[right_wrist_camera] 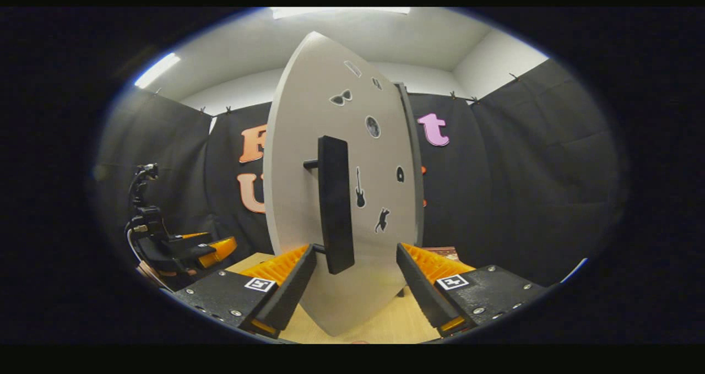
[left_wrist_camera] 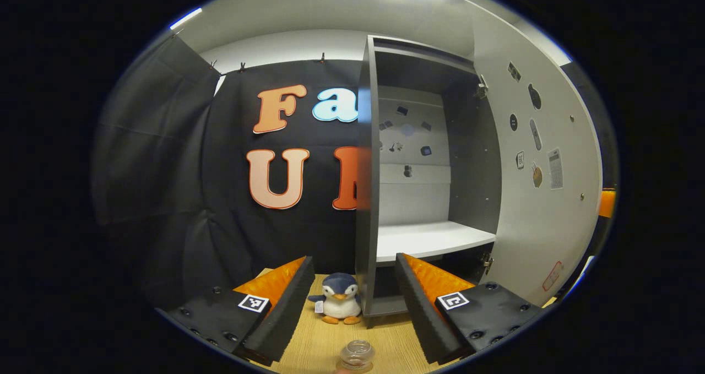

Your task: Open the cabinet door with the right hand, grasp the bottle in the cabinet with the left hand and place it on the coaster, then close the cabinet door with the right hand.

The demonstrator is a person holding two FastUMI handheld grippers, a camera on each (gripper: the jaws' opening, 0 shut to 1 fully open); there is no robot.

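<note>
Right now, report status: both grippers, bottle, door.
Left gripper open, empty, facing open cabinet. Bottle out on table, below left gripper. Right gripper open, straddling door handle, not clamped. Plush penguin beside cabinet.

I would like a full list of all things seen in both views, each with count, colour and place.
cabinet: one, grey, standing on the table, inside shelf bare
cabinet door: one, pale grey, swung open, small stickers on it
door handle: one, black, upright bar on the door's outer face
bottle: one, clear, on the table below the left claw
toy penguin: one, dark blue and white, beside the cabinet's foot
table: one, light wood
left claw: one, open, facing the cabinet
right claw: one, open, before the door handle
</note>
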